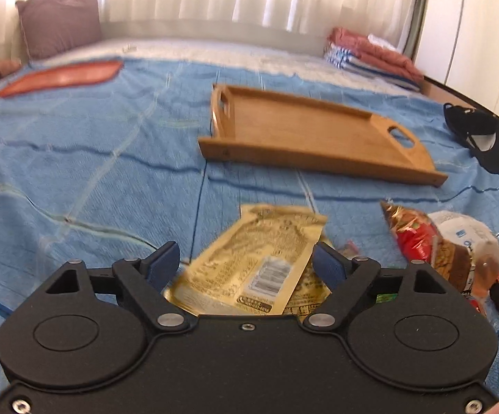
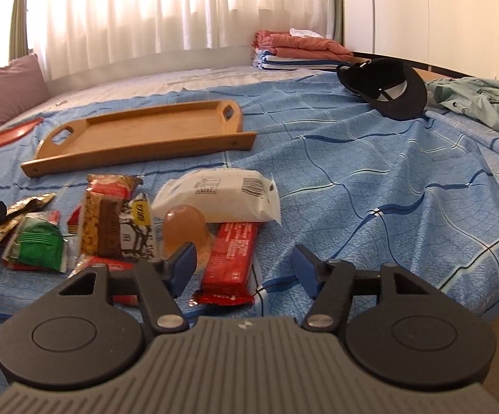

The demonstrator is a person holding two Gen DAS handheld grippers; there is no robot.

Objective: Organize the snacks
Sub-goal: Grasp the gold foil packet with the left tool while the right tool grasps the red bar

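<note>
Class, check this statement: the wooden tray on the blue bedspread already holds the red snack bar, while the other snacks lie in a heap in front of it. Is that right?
Not quite. The wooden tray holds nothing; the red snack bar lies on the blue bedspread with the other snacks, in front of the tray. The right wrist view shows this.

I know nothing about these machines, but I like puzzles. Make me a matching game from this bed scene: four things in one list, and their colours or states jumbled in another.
Things:
1. wooden tray
2. cap
3. long snack bar
4. pillow

Descriptions:
A. red wrapper, lying nearest the right hand-held gripper
B. purple, at the head of the bed
C. nothing on it yet
D. black, beside the green garment

Pairs: 1-C, 2-D, 3-A, 4-B
</note>
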